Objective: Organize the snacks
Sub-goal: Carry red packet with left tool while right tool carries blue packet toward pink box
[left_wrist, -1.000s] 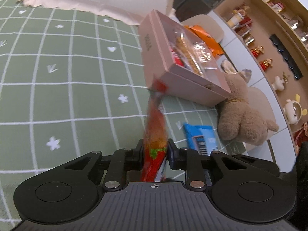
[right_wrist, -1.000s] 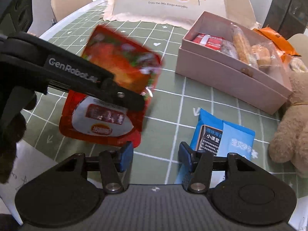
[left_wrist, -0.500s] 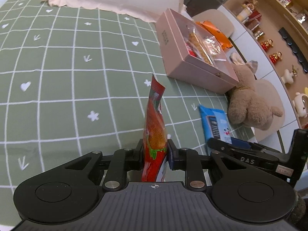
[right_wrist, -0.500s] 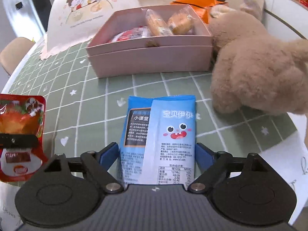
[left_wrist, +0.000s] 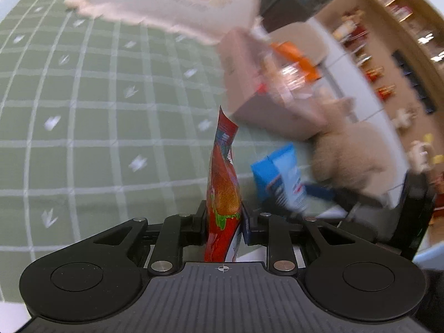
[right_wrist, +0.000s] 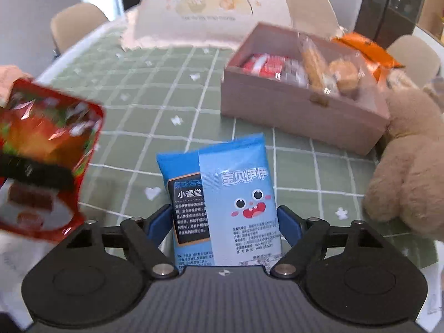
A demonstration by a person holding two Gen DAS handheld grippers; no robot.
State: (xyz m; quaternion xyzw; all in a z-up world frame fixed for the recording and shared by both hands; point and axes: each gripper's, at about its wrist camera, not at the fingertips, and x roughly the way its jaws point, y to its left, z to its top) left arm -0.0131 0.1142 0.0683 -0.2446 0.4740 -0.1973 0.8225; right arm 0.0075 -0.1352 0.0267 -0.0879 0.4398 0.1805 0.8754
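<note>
The left gripper (left_wrist: 224,219) pinches a red snack pouch (left_wrist: 223,183) edge-on between its closed fingers, so the pouch stands upright and thin in the left wrist view, its top corner rising in front of the pink box (left_wrist: 266,102). From the right wrist view the same red pouch (right_wrist: 41,161) shows its broad face at the far left, held off the table with a black finger across its middle.

The right gripper (right_wrist: 224,222) has its blue-padded fingers on either side of a blue snack packet (right_wrist: 224,194) — a pale panel with a cartoon face and a darker panel with a black label. The pads sit at the packet's two edges and the packet appears held, lifted and tilted, as the left wrist view also suggests, where the blue packet (left_wrist: 277,180) hangs at an angle above the cloth.

The pink box (right_wrist: 299,111) stands open on the green grid tablecloth (right_wrist: 155,105), beyond the packet and well apart from it. Inside lie a red wrapped snack (right_wrist: 263,65) and clear-wrapped pastries (right_wrist: 327,69). An orange packet (right_wrist: 366,48) lies behind the box, and a tan plush toy (right_wrist: 410,161) sits just beside its right corner. A cream mesh food cover (right_wrist: 222,8) stands at the far side of the table — heavily blurred in the left wrist view.
</note>
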